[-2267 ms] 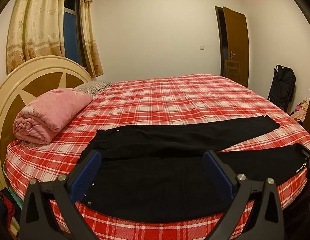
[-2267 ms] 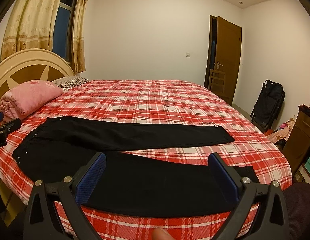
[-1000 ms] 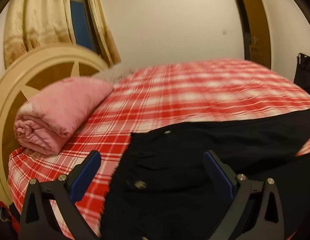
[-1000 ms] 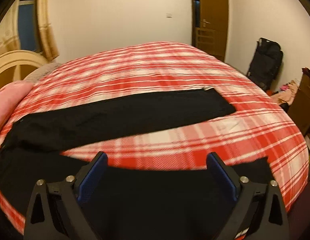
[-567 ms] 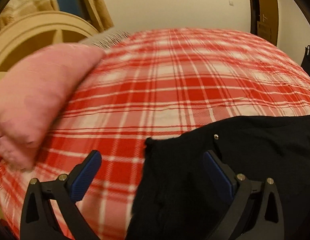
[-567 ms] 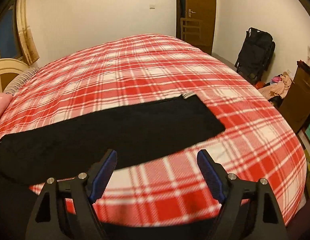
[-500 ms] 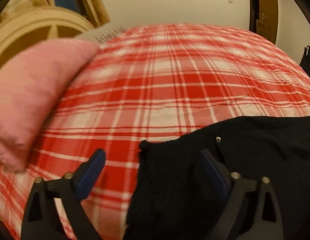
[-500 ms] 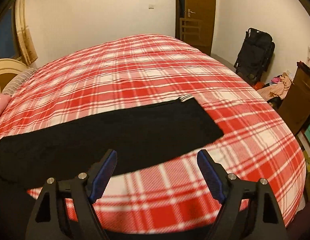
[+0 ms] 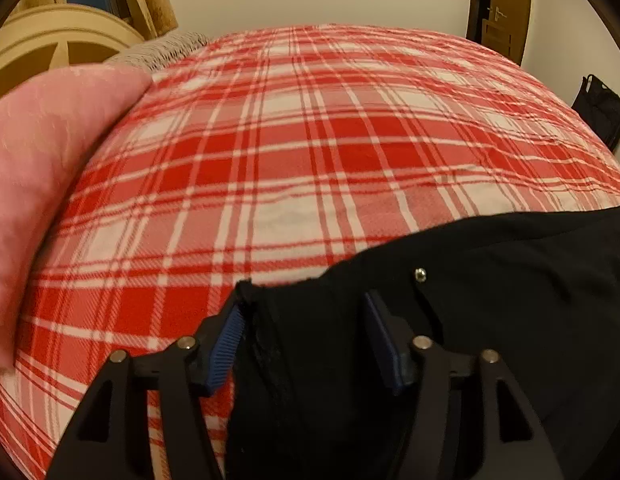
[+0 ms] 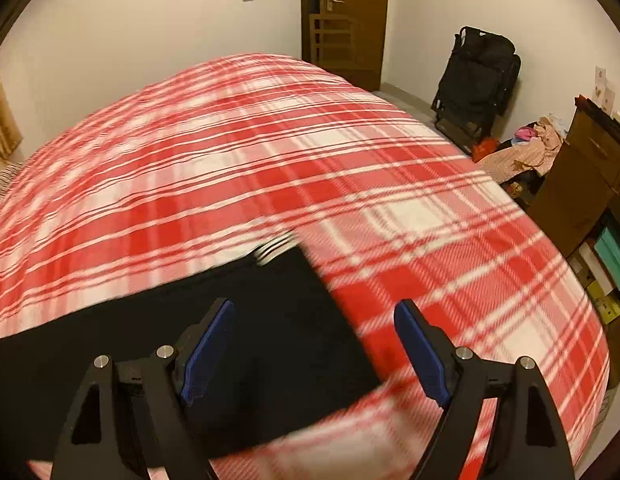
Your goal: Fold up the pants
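Observation:
Black pants lie flat on a red plaid bed. In the left wrist view the waistband corner point(image 9: 278, 308) with a metal rivet point(image 9: 420, 275) lies between the blue pads of my left gripper point(image 9: 306, 340), whose jaws are partly closed around the fabric with a gap still showing. In the right wrist view the far leg's hem end point(image 10: 294, 304) lies under my right gripper point(image 10: 314, 344), which is open; its left pad is over the black cloth and its right pad over the bedspread.
A rolled pink quilt point(image 9: 42, 168) lies at the left by the cream headboard point(image 9: 62, 44). The plaid bedspread point(image 10: 270, 152) stretches beyond. A black folded stroller point(image 10: 476, 80), a clothes pile point(image 10: 526, 152), brown drawers point(image 10: 590, 172) and a door point(image 10: 350, 16) stand to the right.
Both grippers moved forward and down to the pants. The left jaws narrowed around the waistband corner. The right gripper came in over the far leg's hem end and narrowed slightly.

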A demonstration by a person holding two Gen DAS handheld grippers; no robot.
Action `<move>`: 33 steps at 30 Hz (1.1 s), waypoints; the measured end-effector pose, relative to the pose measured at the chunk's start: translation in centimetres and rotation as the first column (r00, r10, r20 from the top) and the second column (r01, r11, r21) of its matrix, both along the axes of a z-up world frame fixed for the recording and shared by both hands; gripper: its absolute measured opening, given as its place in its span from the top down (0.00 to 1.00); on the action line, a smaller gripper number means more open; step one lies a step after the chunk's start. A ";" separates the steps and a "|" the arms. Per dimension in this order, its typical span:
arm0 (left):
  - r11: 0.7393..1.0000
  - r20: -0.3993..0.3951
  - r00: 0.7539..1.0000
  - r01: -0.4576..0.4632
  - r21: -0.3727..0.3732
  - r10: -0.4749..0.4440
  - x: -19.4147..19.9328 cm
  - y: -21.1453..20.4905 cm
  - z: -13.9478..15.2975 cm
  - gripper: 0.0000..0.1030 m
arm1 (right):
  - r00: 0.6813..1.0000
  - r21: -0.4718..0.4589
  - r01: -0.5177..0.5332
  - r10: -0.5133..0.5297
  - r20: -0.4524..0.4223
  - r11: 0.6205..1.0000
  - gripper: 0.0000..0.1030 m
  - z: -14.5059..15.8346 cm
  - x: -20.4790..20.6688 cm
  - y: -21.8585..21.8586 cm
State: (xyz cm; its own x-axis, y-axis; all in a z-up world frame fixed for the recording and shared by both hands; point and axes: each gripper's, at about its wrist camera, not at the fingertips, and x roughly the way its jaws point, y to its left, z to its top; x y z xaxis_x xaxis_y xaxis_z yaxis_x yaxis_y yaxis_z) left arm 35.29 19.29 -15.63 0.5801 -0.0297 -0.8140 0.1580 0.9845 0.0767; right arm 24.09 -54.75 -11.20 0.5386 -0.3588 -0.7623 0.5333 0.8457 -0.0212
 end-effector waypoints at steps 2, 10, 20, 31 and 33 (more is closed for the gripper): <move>0.999 0.007 1.000 0.018 0.035 -0.018 0.6 -0.3 0.1 0.31 | 1.000 0.007 0.010 -0.010 -0.007 1.000 0.19 -0.3 0.9 -1.9; 0.997 -0.031 0.998 0.050 0.051 -0.049 1.5 -0.9 -0.3 0.34 | 0.997 0.228 -0.075 0.077 -0.002 0.971 0.19 -2.2 6.1 -6.1; 0.996 -0.047 0.996 0.081 0.036 -0.080 1.1 -1.9 0.6 0.71 | 0.981 0.194 -0.185 0.194 -0.027 0.963 0.87 -0.8 5.1 -1.9; 0.989 0.200 0.973 0.129 -0.071 -0.113 -7.5 0.0 9.4 0.75 | 0.972 0.158 -0.205 0.182 0.150 0.966 0.87 5.7 -13.0 -0.7; 0.986 0.228 0.967 0.141 -0.091 -0.117 -9.9 0.7 10.1 0.75 | 0.975 0.173 -0.202 0.181 0.131 0.964 0.87 4.9 -15.7 -0.5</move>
State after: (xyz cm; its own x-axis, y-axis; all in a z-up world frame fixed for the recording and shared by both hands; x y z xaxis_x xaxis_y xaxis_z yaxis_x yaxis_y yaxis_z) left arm 25.35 19.96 -5.57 0.7311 -0.1952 -0.6538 0.2750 0.9612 0.0205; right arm 8.39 -55.28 -6.32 0.6698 -0.0999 -0.7358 0.3512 0.9157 0.1953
